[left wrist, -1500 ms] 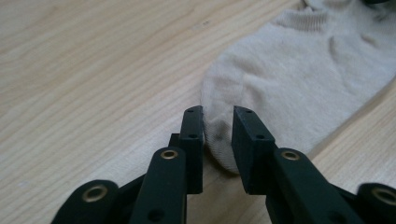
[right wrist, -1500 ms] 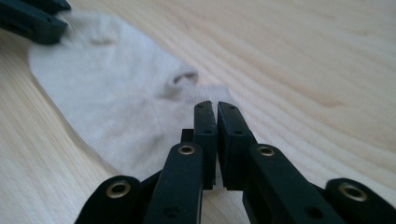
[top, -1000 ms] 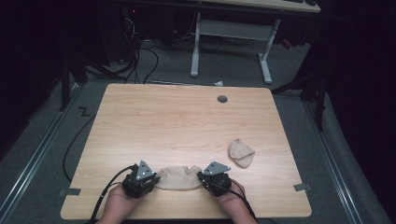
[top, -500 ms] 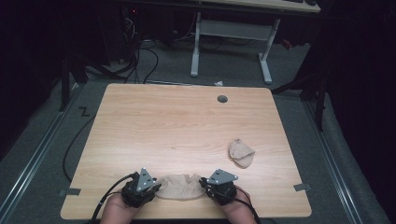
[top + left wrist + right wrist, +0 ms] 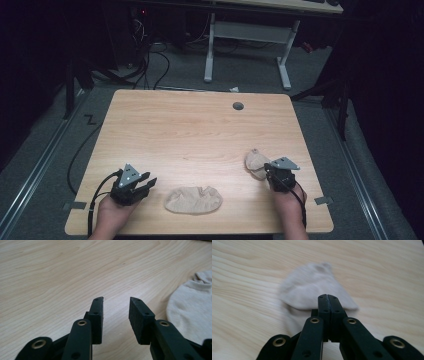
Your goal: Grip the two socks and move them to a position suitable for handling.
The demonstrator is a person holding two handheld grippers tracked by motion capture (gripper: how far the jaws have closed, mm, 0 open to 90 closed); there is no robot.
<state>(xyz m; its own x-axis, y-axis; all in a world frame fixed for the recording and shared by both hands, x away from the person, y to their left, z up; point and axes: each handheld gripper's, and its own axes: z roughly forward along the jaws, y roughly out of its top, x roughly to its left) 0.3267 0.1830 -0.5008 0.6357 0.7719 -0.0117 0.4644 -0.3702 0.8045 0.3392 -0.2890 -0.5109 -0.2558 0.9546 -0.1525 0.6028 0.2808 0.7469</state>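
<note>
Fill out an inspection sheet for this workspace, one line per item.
Surface: wooden table, bare apart from the socks; round grommet hole near the far edge.
Job's things: near sock lies flat; far sock bunched at the right gripper.
Clutter: nothing seen.
Grippers: left gripper open, jaws empty, having just been opening; right gripper shut, tips at the far sock.
Cables: black cable trails from the left gripper.
Surroundings: dark room, white desk frame behind.
</note>
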